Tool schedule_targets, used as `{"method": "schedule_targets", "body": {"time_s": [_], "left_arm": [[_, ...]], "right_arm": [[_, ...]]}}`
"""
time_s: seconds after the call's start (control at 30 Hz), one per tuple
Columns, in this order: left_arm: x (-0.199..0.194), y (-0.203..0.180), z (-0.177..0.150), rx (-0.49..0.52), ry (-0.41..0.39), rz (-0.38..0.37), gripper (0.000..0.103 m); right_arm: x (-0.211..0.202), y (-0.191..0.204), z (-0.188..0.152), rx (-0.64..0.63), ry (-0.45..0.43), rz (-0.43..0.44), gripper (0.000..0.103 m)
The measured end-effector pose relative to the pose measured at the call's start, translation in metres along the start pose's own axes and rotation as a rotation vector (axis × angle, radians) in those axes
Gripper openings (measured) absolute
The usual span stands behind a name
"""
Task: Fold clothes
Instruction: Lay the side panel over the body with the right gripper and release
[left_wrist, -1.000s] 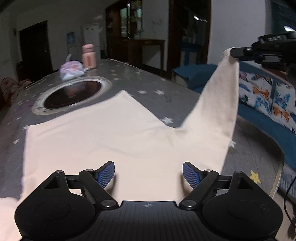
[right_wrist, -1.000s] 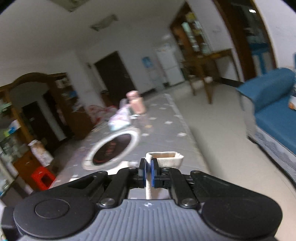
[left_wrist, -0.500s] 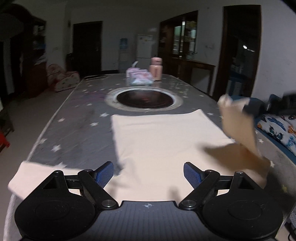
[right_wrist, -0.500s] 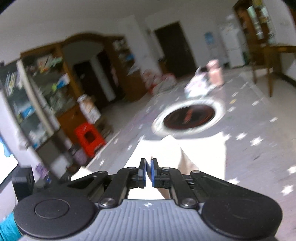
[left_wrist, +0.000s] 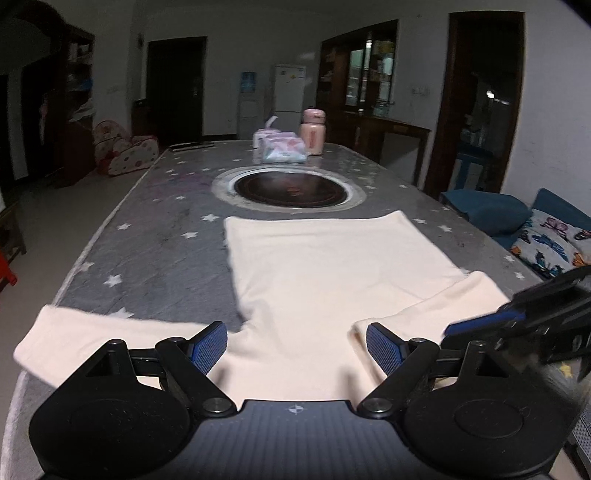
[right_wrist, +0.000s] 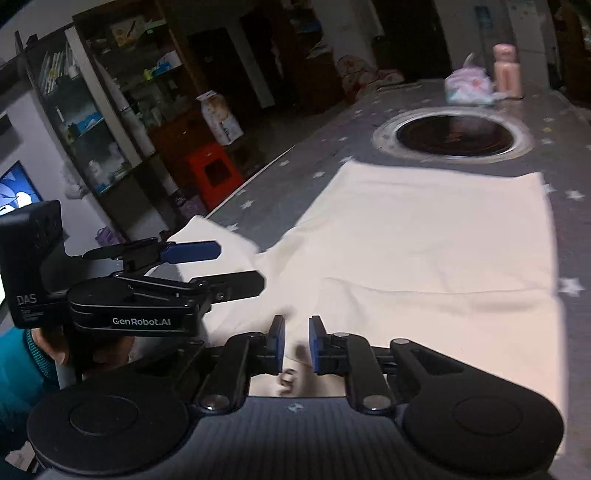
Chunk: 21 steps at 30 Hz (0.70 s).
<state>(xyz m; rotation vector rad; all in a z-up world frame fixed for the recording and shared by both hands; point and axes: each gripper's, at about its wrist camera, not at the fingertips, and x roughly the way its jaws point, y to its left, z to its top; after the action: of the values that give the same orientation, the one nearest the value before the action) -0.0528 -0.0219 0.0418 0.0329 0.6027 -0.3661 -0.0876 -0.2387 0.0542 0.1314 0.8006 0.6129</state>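
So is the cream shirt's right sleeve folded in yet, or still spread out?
Folded in. The right sleeve lies doubled over the cream shirt body, while the left sleeve still stretches out flat on the table.

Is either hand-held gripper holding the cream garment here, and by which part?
Neither. The left hand-held gripper stands open over the cream garment; the right hand-held gripper is opening, its pads clear of the folded-in sleeve.

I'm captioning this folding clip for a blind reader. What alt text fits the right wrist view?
A cream shirt lies flat on a grey star-patterned table, with the right gripper just above its near edge, jaws opening, nothing pinched. To the left, the open left gripper hovers over a sleeve; a round burner sits beyond.
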Motion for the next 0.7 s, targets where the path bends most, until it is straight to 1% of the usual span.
{"method": "schedule_targets", "body": {"time_s": [0.1,0.17,0.2,0.27,0.3,0.33,0.4,0.47,0.5,0.57,0.6,0.63,0.67,0.7], "left_arm": [[0.005,-0.012,0.001,0.022,0.005,-0.040,0.083],[0.011,-0.021,0.000,0.036,0.018,-0.068,0.077],[0.014,-0.025,0.000,0.048,0.028,-0.074,0.075],[0.021,-0.034,-0.002,0.071,0.047,-0.087,0.067],[0.024,-0.039,-0.003,0.082,0.057,-0.094,0.067],[0.028,-0.043,-0.004,0.093,0.067,-0.100,0.067],[0.033,-0.048,-0.005,0.099,0.085,-0.099,0.067],[0.036,-0.049,-0.007,0.091,0.100,-0.097,0.067],[0.037,-0.050,-0.007,0.094,0.107,-0.099,0.067],[0.039,-0.052,-0.008,0.105,0.116,-0.102,0.054],[0.040,-0.054,-0.009,0.111,0.123,-0.106,0.050],[0.040,-0.056,-0.010,0.118,0.121,-0.107,0.041],[0.039,-0.059,-0.011,0.130,0.113,-0.104,0.032],[0.038,-0.060,-0.011,0.137,0.111,-0.106,0.026]], "right_arm": [[-0.024,-0.019,-0.007,0.026,-0.026,-0.085,0.016],[-0.039,-0.035,-0.015,0.062,-0.033,-0.139,0.016],[-0.044,-0.044,-0.019,0.084,-0.034,-0.162,0.016],[-0.051,-0.058,-0.029,0.130,-0.032,-0.201,0.017],[-0.055,-0.066,-0.034,0.153,-0.031,-0.221,0.017],[-0.058,-0.072,-0.038,0.174,-0.033,-0.231,0.017],[-0.065,-0.081,-0.041,0.204,-0.046,-0.223,0.017],[-0.072,-0.084,-0.041,0.207,-0.071,-0.224,0.020],[-0.075,-0.085,-0.039,0.205,-0.083,-0.229,0.024],[-0.079,-0.086,-0.036,0.188,-0.096,-0.250,0.028],[-0.080,-0.086,-0.035,0.174,-0.098,-0.263,0.031],[-0.080,-0.085,-0.036,0.159,-0.097,-0.275,0.034],[-0.079,-0.084,-0.036,0.144,-0.095,-0.285,0.036],[-0.079,-0.083,-0.037,0.130,-0.092,-0.293,0.037]]}}
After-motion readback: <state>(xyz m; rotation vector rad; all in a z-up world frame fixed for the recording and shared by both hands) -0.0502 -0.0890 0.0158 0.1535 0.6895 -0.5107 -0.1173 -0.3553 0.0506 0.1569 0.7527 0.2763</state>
